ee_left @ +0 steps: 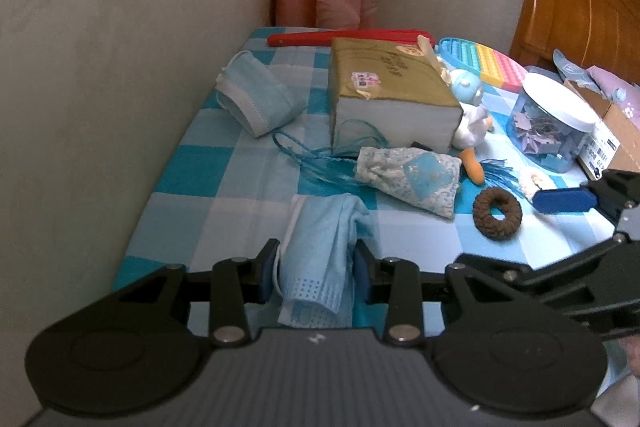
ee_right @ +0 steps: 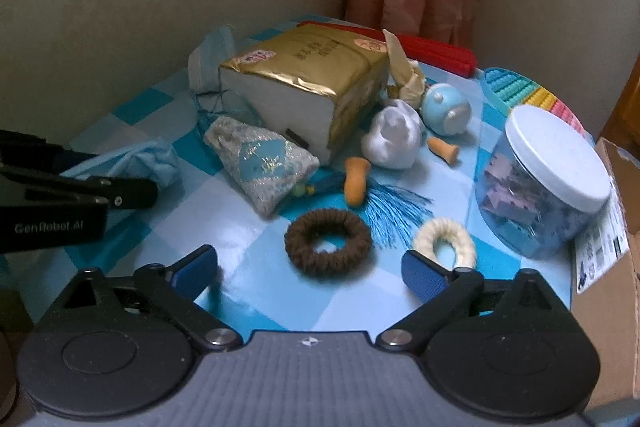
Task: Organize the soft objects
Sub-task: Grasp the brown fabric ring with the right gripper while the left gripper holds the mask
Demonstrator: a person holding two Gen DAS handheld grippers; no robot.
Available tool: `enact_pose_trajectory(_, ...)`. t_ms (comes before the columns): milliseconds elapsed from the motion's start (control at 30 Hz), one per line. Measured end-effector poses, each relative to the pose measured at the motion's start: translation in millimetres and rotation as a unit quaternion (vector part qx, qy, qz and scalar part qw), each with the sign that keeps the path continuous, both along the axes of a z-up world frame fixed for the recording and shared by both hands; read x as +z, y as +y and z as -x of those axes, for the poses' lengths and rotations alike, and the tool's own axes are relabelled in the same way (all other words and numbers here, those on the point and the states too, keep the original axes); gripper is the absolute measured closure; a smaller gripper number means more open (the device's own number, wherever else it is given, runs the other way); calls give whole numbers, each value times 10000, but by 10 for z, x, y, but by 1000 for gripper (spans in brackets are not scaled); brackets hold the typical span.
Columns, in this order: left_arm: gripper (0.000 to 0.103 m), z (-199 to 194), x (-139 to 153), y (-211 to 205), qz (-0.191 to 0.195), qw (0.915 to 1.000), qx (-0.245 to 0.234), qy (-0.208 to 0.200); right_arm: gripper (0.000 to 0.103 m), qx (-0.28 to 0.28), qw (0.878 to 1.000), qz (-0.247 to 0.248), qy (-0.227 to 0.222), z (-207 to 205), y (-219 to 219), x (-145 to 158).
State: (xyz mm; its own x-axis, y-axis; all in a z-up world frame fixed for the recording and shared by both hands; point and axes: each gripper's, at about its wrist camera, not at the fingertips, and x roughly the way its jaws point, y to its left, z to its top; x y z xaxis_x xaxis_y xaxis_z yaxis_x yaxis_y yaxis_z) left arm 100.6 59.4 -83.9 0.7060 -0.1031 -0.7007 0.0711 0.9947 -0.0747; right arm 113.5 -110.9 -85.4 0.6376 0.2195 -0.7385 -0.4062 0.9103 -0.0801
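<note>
My left gripper (ee_left: 316, 259) is shut on a crumpled light blue face mask (ee_left: 320, 227) near the front of the blue checked cloth (ee_left: 224, 163). In the right wrist view that mask (ee_right: 136, 159) bulges out past the left gripper's black fingers (ee_right: 120, 195). My right gripper (ee_right: 308, 267) stands open, with nothing between its blue pads. It hovers just in front of a brown scrunchie (ee_right: 298, 245). A cream scrunchie (ee_right: 444, 225) lies by its right pad. A patterned sachet pouch (ee_right: 260, 163) and a second mask (ee_left: 256, 95) lie farther back.
A gold tissue pack (ee_left: 384, 91) stands mid-table, with a white and blue plush toy (ee_right: 394, 139) beside it. A lidded clear jar (ee_right: 544, 179) and a cardboard box (ee_right: 616, 227) crowd the right side. A wall runs along the left; curtains hang behind.
</note>
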Motion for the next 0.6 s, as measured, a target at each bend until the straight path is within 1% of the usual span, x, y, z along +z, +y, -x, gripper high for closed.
enact_pose_trajectory(133,66,4,0,25,16,10000,10,-14,14,41,10000,-15,-3,-71,31,3)
enact_pose_trajectory(200,66,5,0,27,22,10000,12,-9,17,31,10000,-45,13,-110,37,-2)
enact_pose_trajectory(267,66,3,0,32,27,10000,11,-8,22,14,10000,-80,30,-138,39,-9)
enact_pose_trajectory(333,66,4,0,30,17,10000,7,-8,29,-27,9999,-131,32,-154,29,-11)
enact_pose_trajectory(367,66,4,0,31,7,10000,0,-6,31,-35,9999,-158,47,-158,24,-7)
enact_pose_trajectory(400,66,4,0,31,3,10000,-3,-2,36,-46,9998,-173,61,-161,21,-3)
enact_pose_trajectory(433,66,5,2,32,3,10000,-6,4,45,-41,9998,-172,71,-159,20,2)
enact_pose_trajectory(467,66,4,6,30,9,10000,-7,10,48,-38,9998,-145,92,-155,20,7)
enact_pose_trajectory(533,66,5,13,31,16,10000,-4,37,51,-33,9999,-129,108,-154,25,27)
enact_pose_trajectory(600,66,10,23,25,11,10000,-15,65,52,-74,9998,-103,129,-164,30,35)
